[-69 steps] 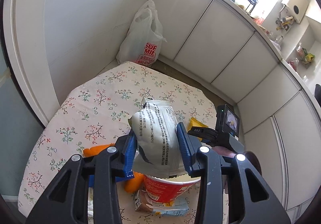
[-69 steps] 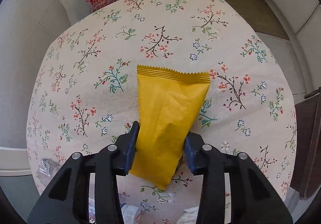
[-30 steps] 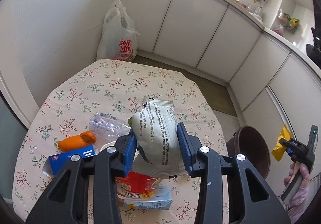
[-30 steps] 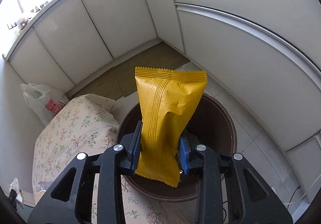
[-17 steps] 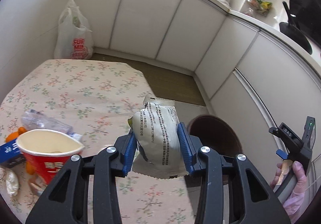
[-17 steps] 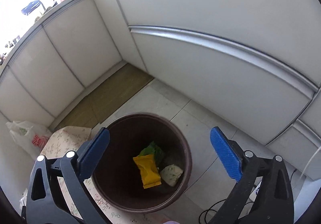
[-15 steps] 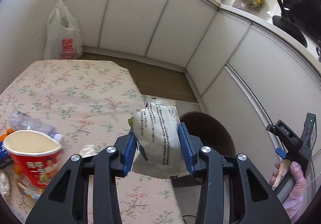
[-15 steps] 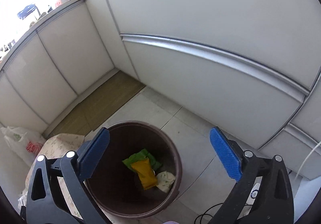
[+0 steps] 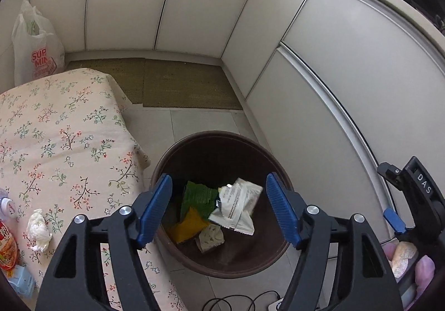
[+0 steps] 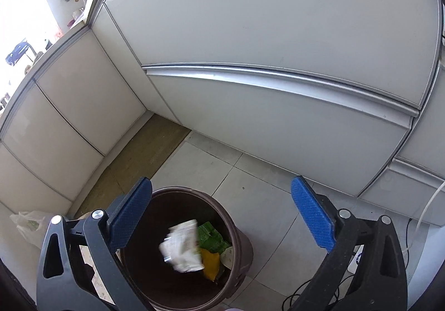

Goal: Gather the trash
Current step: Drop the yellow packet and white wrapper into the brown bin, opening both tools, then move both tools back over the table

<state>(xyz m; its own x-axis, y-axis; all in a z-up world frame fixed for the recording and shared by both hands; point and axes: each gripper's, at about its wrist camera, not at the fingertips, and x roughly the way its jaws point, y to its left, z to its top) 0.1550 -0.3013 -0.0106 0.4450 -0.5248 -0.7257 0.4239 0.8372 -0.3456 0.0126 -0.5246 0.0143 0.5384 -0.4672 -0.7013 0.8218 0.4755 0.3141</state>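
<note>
Left wrist view
- Left claw [image 9: 219, 206]: blue-padded jaws spread wide, nothing gripped; held above the bin mouth.
- Round dark brown plastic waste bin [image 9: 164, 160]: stood on the tiled floor, just beside the tabletop edge.
- White printed foil snack wrapper [image 9: 236, 206]: seen inside the bin, on top of the other litter, free of both jaws.
- Green crinkled wrapper [image 9: 198, 196]: in the bin, left of the white one.
- Yellow foil packet [image 9: 187, 224]: in the bin, partly under the green wrapper.
- Floral-cloth tabletop [image 9: 55, 127]: left of the bin.
- Crumpled white tissue [image 9: 39, 230]: lying on the cloth, uncollected.
- Red printed paper cup [image 9: 7, 245]: at the left frame edge, cut off.
- White plastic shopping bag with red lettering [image 9: 34, 43]: on the floor against the cabinets.

Right wrist view
- Right claw [image 10: 222, 222]: jaws fully parted, empty; held above and beside the bin.
- White wrapper: blurred here, within the bin mouth.
- Bin contents: green and yellow pieces visible beneath.

Risks judged from here
- Tissue: light and soft; likely to slip out of a loose pinch.
- Cup: may tip or crush if clamped at the rim.
- Floor cables near the bin: a snag is possible on a low swing.
</note>
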